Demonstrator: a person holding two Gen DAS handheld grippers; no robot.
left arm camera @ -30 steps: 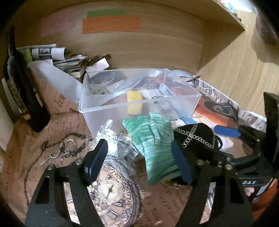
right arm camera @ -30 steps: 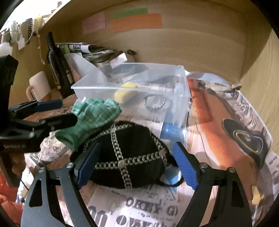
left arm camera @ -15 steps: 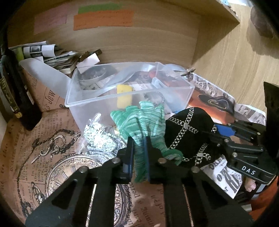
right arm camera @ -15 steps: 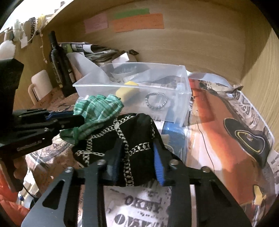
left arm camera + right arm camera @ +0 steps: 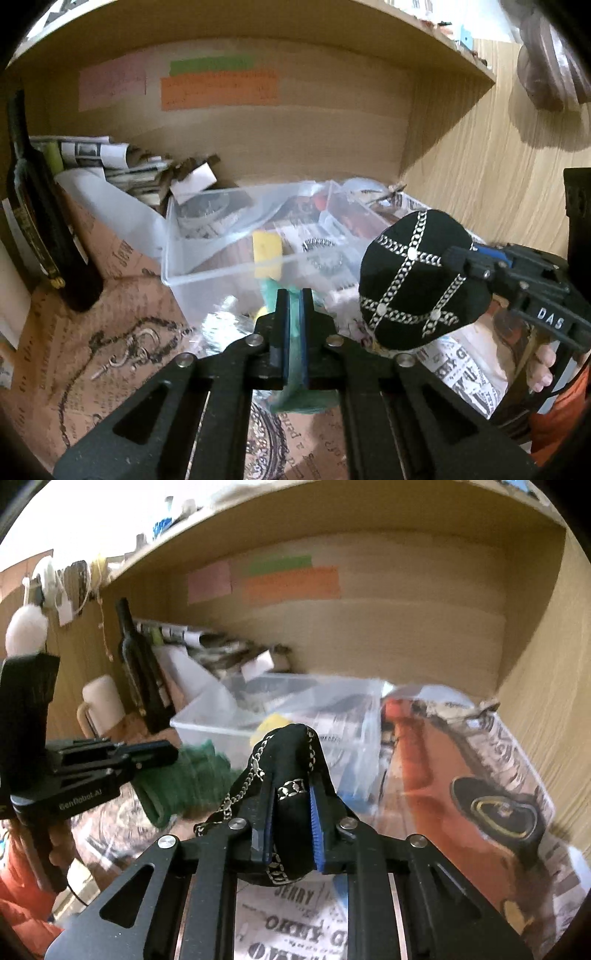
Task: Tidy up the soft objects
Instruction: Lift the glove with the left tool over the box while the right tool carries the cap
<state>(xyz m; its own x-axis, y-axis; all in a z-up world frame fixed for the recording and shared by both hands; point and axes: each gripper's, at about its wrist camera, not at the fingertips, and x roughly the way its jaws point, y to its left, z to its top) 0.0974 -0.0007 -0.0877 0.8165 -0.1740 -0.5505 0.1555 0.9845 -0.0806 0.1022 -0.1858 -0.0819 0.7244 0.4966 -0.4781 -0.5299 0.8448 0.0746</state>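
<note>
My left gripper [image 5: 294, 301] is shut on a green knitted glove [image 5: 295, 343], lifted off the table in front of the clear plastic bin [image 5: 221, 269]; the glove also shows in the right wrist view [image 5: 184, 786]. My right gripper [image 5: 291, 794] is shut on a black cap with silver chain trim [image 5: 291, 757], held up in the air just right of the bin; the cap [image 5: 413, 280] shows at the right of the left wrist view. A yellow sponge [image 5: 266, 254] and a bead bracelet [image 5: 317, 245] lie in the bin.
A dark bottle [image 5: 37, 221] stands at the left. Rolled newspapers [image 5: 110, 162] lie at the back by the wooden wall. A silvery bag [image 5: 225, 325] and a chain with hook [image 5: 129, 354] lie on the paper-covered table. A white mug [image 5: 99, 705] stands far left.
Both grippers closed, left on the glove and right on the cap, then lifted them off the table toward the bin.
</note>
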